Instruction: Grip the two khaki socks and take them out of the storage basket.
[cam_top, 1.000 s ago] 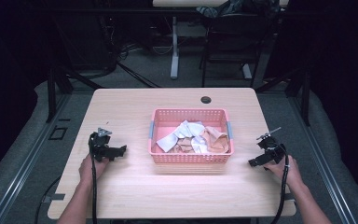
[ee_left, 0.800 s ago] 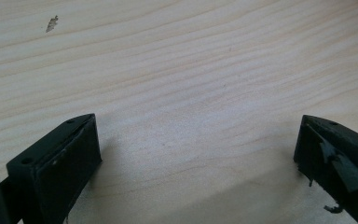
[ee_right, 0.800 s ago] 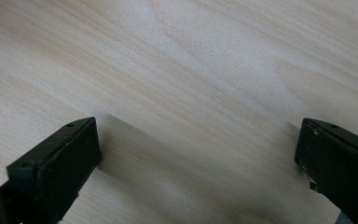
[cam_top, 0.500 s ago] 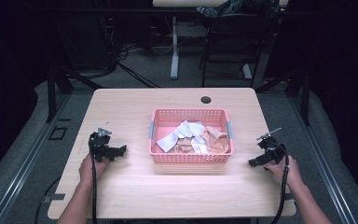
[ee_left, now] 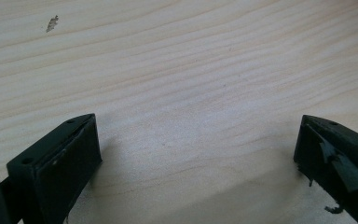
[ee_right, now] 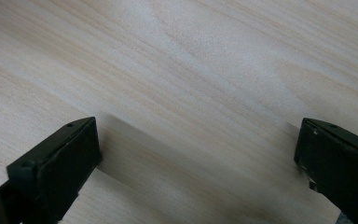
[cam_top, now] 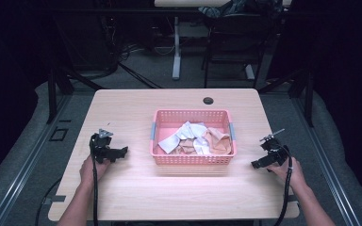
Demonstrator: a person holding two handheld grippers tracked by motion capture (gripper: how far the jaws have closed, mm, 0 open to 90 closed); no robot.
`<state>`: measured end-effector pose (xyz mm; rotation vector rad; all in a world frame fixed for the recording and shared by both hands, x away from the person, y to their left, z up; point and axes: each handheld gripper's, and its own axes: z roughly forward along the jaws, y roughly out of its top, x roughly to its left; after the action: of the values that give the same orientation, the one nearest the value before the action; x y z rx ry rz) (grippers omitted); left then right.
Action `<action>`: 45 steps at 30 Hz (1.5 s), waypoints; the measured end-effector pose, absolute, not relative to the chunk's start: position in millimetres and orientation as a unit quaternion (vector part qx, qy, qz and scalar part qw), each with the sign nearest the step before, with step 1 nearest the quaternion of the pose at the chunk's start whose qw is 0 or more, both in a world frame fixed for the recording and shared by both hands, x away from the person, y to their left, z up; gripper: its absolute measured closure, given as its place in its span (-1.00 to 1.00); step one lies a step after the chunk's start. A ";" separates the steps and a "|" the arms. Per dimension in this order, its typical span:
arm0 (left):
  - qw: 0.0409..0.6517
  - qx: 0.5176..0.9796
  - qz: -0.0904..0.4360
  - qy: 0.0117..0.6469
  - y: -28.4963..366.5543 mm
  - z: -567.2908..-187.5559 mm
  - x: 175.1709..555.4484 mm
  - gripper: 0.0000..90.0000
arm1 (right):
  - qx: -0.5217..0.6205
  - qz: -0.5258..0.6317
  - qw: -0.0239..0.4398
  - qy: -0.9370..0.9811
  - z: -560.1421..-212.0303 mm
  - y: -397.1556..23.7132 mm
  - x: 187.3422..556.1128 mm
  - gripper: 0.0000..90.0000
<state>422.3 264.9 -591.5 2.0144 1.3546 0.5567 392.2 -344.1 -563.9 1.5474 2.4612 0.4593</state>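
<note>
Cloths (cam_top: 194, 138) lie crumpled in a pink basket (cam_top: 192, 159) that sits in the middle of a wooden table (cam_top: 179, 100): white and grey pieces toward the basket's left and middle, peach-coloured ones to the right. The left gripper (cam_top: 120, 152) rests on the table to the left of the basket, held by the left hand (cam_top: 92, 168), its jaws pointing toward the basket but well apart from it. In the left gripper view its jaws stand wide apart with nothing but bare wood between them (ee_left: 198, 154). The right gripper (cam_top: 256, 164) rests on the table to the right of the basket, near its front corner, in the right hand (cam_top: 290, 170). In the right gripper view its jaws are likewise spread wide over bare wood, holding nothing. A small dark round hole (cam_top: 208, 100) sits in the table beyond the basket.
</note>
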 end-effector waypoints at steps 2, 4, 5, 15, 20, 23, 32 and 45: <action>0.320 0.766 0.212 0.515 264.9 -591.5 422.2 -1.00 | 0.523 0.155 0.098 0.832 -563.8 -343.9 392.1 -1.00; 0.320 0.766 0.212 0.515 264.9 -591.5 422.2 -1.00 | 0.522 0.155 0.098 0.833 -563.8 -343.9 392.0 -1.00; 0.320 0.766 0.212 0.515 264.9 -591.5 422.2 -1.00 | 0.523 0.156 0.098 0.832 -563.9 -343.9 391.9 -1.00; 0.320 0.766 0.212 0.516 264.8 -591.5 422.1 -1.00 | 0.521 0.158 0.093 0.833 -563.6 -344.2 391.3 -1.00; 0.320 0.766 0.212 0.516 264.8 -591.5 422.2 -1.00 | 0.515 0.165 0.093 0.836 -564.2 -344.4 391.6 -1.00; 0.320 0.766 0.212 0.516 264.8 -591.5 422.2 -1.00 | 0.509 0.157 0.091 0.841 -563.5 -344.7 393.2 -1.00; 0.319 0.766 0.212 0.516 264.8 -591.5 422.1 -1.00 | 0.521 0.125 0.074 0.841 -561.1 -341.1 399.8 -1.00; 0.319 0.767 0.212 0.515 265.0 -591.4 422.2 -1.00 | 0.514 0.155 0.076 0.840 -523.6 -333.7 403.4 -0.95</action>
<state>422.2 265.0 -591.4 2.0174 1.3545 0.5575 403.4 -333.7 -523.6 1.5418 2.5192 0.4656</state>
